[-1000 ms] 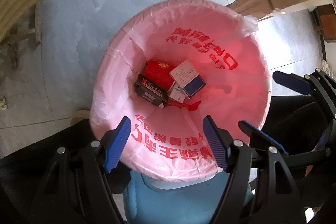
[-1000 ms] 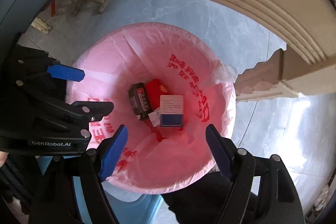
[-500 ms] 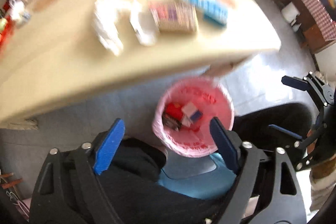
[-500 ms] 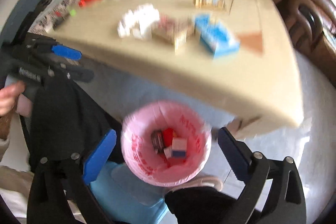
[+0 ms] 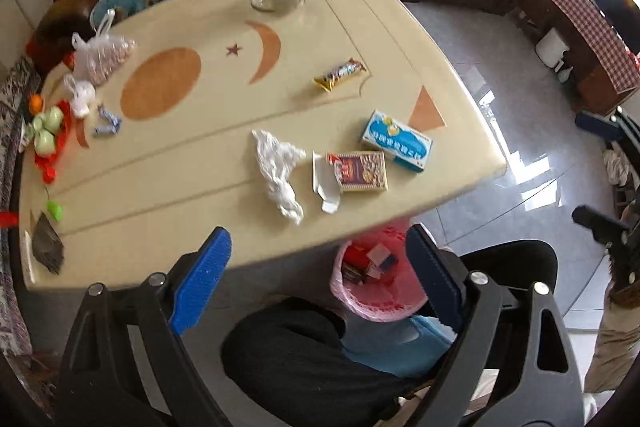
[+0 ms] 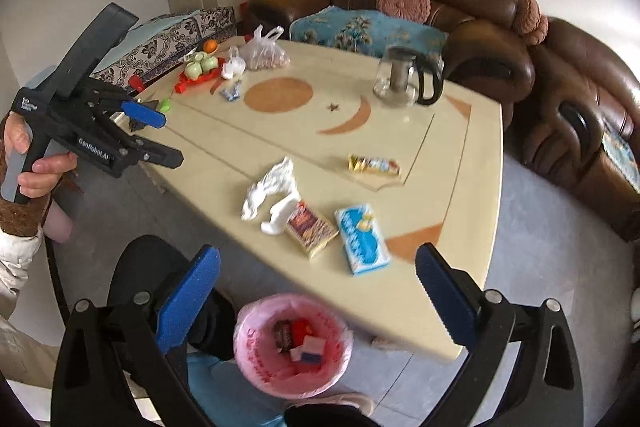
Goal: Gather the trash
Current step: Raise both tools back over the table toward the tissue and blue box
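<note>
Two grippers hang empty above the table (image 6: 472, 163), the left gripper (image 5: 316, 291) and right gripper (image 6: 318, 299) both spread wide, their jaws having just been opening. "GenRobot.AI" reads on the left tool's side. Below the table edge, a pink-lined trash bin (image 6: 294, 383) printed with red characters holds small cartons. A crumpled tissue (image 5: 280, 175), patterned box (image 5: 362, 173) and blue box (image 5: 398, 141) lie on the tabletop.

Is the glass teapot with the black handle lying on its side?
No, the glass teapot with the black handle stands upright on the cream table.
</note>
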